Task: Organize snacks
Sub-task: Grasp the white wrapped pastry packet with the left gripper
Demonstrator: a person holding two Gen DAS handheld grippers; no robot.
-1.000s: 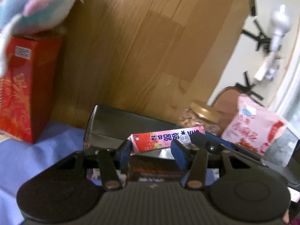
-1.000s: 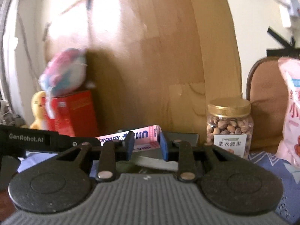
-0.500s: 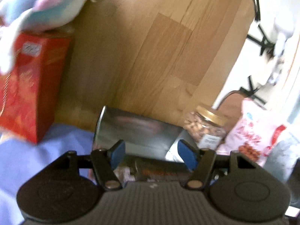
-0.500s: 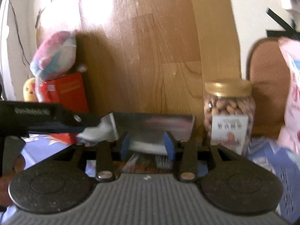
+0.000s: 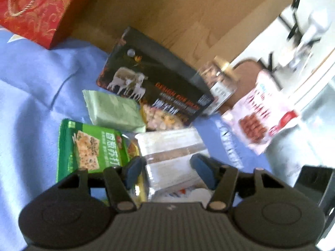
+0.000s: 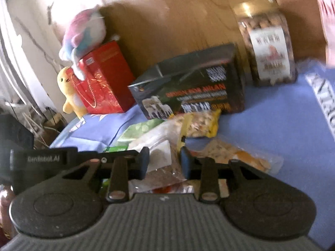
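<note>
A pile of snack packets lies on the blue cloth point(image 5: 31, 96) in front of a black box printed with cows point(image 5: 155, 87) point(image 6: 192, 87). My left gripper point(image 5: 167, 171) hovers low over a clear white-and-brown packet point(image 5: 169, 152); its jaws are closing with the packet between the blue pads, which are not seen to press on it. My right gripper point(image 6: 165, 163) is over a clear packet with brown contents point(image 6: 163, 173); its jaws are closing too, around that packet, with no grip seen. A green cracker packet point(image 5: 92, 146), a pale green packet point(image 5: 113, 110) and a yellow nut packet point(image 6: 201, 123) lie beside them.
A nut jar point(image 6: 270, 50) and a pink bag point(image 5: 261, 113) stand to the right of the box. A red gift box point(image 6: 104, 79) with a plush toy point(image 6: 83, 35) on top stands at the left, against a wooden board point(image 5: 167, 10). Another clear snack packet point(image 6: 236, 156) lies at the right.
A pink snack box was held between both grippers above the black box; it is gone from both. Both grippers have dropped and tipped down toward the packet pile.
</note>
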